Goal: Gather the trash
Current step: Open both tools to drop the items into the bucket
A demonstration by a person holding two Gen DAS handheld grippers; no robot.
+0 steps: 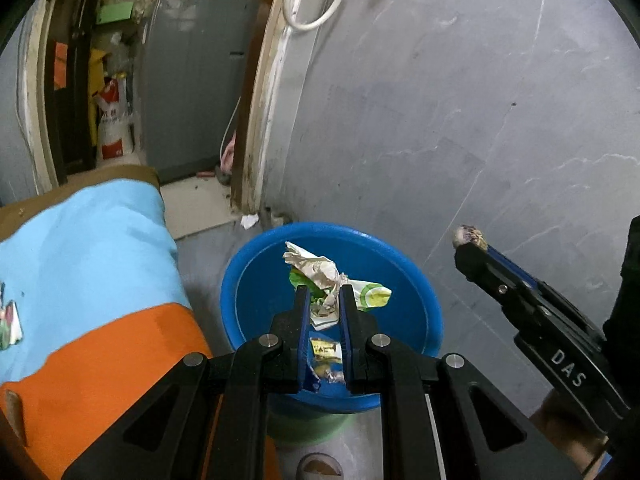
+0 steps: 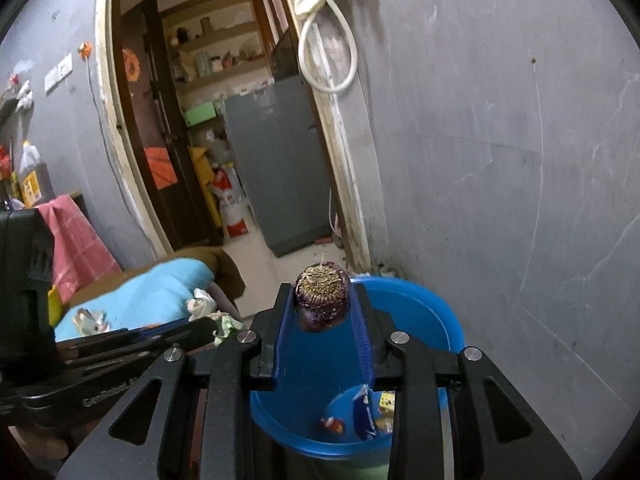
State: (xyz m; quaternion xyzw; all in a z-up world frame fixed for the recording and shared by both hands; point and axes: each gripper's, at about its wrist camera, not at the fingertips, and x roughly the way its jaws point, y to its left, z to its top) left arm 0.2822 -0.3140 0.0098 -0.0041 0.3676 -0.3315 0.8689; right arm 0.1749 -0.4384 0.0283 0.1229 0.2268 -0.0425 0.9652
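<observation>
My left gripper (image 1: 325,294) is shut on a crumpled white and green wrapper (image 1: 320,270) and holds it above the blue bucket (image 1: 416,280). My right gripper (image 2: 322,300) is shut on a purple onion piece (image 2: 322,298) above the same bucket (image 2: 436,312). The right gripper also shows at the right of the left wrist view (image 1: 468,246) with the onion piece (image 1: 469,235) at its tip. Several small wrappers (image 2: 366,412) lie at the bucket's bottom. The left gripper with its wrapper (image 2: 208,308) shows at the left of the right wrist view.
A bed with a light blue and orange sheet (image 1: 88,248) lies to the left of the bucket. A grey wall (image 1: 460,100) stands behind it. A doorway (image 2: 224,140) opens to a room with a grey fridge (image 2: 276,160). A scrap of paper (image 1: 249,221) lies on the floor.
</observation>
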